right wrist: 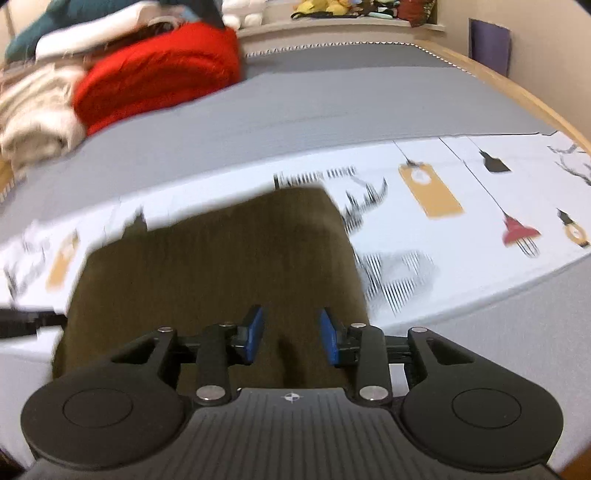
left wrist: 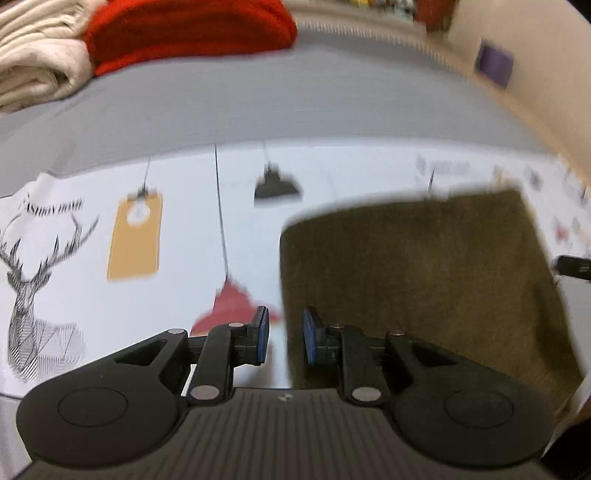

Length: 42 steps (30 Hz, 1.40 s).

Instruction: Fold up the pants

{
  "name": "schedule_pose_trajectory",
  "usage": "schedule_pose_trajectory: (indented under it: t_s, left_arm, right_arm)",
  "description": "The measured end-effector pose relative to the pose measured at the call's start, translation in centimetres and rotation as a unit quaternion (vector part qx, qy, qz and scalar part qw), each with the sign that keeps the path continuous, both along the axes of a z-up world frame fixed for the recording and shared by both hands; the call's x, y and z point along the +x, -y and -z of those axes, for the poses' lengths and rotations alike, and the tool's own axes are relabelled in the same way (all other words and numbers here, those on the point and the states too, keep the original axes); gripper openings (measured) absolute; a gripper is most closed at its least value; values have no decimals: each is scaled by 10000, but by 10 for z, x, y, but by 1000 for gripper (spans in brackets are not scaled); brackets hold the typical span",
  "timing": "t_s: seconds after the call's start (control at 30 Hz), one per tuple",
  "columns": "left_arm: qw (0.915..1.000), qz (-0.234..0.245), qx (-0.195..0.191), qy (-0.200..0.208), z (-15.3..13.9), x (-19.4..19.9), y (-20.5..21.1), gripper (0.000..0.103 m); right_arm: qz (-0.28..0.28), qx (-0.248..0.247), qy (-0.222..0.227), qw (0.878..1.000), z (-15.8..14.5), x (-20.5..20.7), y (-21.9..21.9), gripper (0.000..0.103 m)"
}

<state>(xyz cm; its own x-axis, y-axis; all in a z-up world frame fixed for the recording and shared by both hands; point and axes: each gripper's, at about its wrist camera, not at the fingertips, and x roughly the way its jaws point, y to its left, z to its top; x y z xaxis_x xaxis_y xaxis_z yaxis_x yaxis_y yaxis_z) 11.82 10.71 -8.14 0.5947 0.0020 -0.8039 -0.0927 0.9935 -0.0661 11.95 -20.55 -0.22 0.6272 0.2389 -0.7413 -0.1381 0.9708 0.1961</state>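
Olive-brown pants [right wrist: 221, 266] are lying folded on a white printed cloth [left wrist: 192, 206] over a grey bed [right wrist: 332, 107], long axis running away from both claws. The right claw [right wrist: 291, 338] is hovering directly over the near end, jaws spread and pinching nothing. The left claw [left wrist: 284, 338] is hanging at the pants' left edge, jaws narrowly parted, empty; red and cream blankets [left wrist: 184, 29] are sitting far ahead, left.

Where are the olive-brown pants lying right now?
The folded olive-brown pants lie on the white printed cloth across the grey bed: lower right in the left wrist view, lower centre-left in the right wrist view, under the right gripper.
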Motion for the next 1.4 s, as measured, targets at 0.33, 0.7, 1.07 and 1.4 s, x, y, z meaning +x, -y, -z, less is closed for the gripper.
schedule_pose_trajectory:
  t_s: [0.33,0.7,1.07,1.4]
  left_arm:
    - [9978,-160,-640,-50,11,27,13,23]
    - [9987,-237,-442,-128,10,27,23,33]
    - [9871,223,404,1532,-62,-52,70,91]
    - [9875,363,436,1474,-146,-145,93,103]
  right_arm:
    - [253,-222,-391,9987,45,107,7,45]
    - [584,-298,-551,9963,57,120,-8,49]
    - [973,39,1098,9892,-53,2,4,59]
    - [495,4,1754,9832,-89,-144,25,76]
